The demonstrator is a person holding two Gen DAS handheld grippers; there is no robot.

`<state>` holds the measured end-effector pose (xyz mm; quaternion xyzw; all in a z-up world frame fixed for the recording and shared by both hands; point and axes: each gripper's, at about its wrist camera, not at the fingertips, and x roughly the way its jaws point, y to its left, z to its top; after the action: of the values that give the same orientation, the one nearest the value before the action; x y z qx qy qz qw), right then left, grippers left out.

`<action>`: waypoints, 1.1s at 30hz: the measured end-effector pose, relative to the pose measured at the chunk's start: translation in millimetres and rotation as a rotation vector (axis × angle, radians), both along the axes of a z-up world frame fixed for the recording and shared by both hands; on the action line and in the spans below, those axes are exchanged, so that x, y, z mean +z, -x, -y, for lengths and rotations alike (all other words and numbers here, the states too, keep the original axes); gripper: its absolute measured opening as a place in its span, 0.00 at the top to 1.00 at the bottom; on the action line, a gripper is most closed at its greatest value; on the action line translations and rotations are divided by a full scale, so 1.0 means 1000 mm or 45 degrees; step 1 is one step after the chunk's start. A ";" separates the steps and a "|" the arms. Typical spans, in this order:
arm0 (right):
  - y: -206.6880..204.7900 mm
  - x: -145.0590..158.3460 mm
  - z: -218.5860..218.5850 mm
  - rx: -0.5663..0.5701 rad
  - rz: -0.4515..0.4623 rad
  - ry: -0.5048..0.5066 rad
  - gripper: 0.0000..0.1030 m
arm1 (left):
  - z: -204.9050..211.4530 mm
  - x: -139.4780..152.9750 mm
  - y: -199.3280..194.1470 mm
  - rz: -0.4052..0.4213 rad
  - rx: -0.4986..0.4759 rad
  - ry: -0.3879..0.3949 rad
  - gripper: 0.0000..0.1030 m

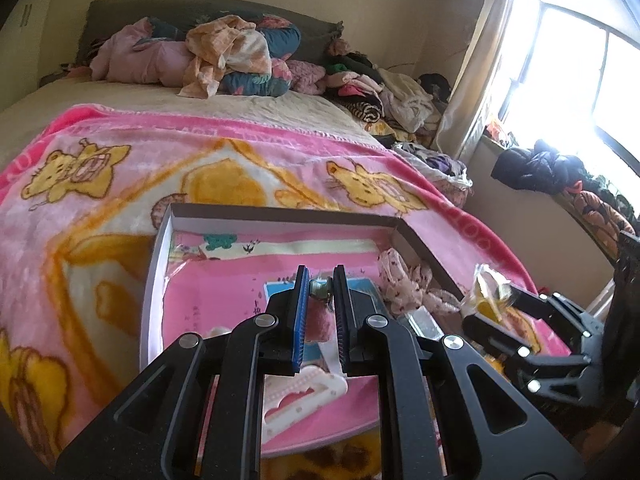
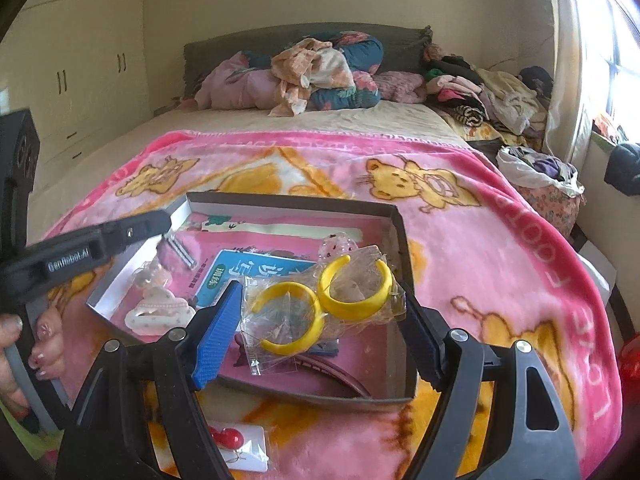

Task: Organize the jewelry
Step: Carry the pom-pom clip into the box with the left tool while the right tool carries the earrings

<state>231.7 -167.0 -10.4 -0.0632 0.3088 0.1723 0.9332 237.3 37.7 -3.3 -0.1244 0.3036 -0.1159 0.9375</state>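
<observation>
Two grippers work over the cardboard box [image 2: 402, 248]: the right gripper [image 2: 316, 320] grips bagged yellow hoop earrings [image 2: 352, 294] inside its near-right wall, the left gripper [image 1: 322, 292] pinches a small metallic piece [image 1: 320, 288] mid-box.

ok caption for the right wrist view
Right gripper holding a clear packet of yellow hoop earrings over the box.

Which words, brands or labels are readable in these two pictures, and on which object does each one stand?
"GenRobot.AI": white letters on the left gripper finger.
"LOVE FOOT": pale letters along the pink blanket border, cut off at the top.
Blue booklet in the cardboard box: large white characters, too cut off and blurred to read.
Far blanket border: lettering, unreadable.
</observation>
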 end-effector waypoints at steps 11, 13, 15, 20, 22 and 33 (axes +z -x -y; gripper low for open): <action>-0.017 -0.018 -0.019 0.057 -0.040 0.048 0.29 | 0.000 -0.011 -0.024 -0.065 -0.006 -0.006 0.94; -0.020 -0.023 -0.024 0.066 -0.057 0.055 0.29 | -0.001 -0.015 -0.027 -0.084 -0.004 -0.006 0.94; -0.022 -0.029 -0.028 0.073 -0.068 0.060 0.29 | -0.004 -0.020 -0.030 -0.109 0.007 -0.001 0.94; -0.026 -0.040 -0.037 0.098 -0.095 0.074 0.29 | -0.008 -0.029 -0.033 -0.154 0.023 0.009 0.94; -0.028 -0.042 -0.041 0.111 -0.098 0.079 0.29 | -0.010 -0.032 -0.033 -0.161 0.030 0.014 0.94; -0.030 -0.047 -0.052 0.152 -0.116 0.059 0.27 | -0.018 -0.038 -0.034 -0.189 0.067 0.013 0.93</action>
<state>261.3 -115.1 -57.4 -0.0952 0.3505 0.2231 0.9046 270.8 55.9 -41.8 -0.1454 0.3682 -0.0833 0.9145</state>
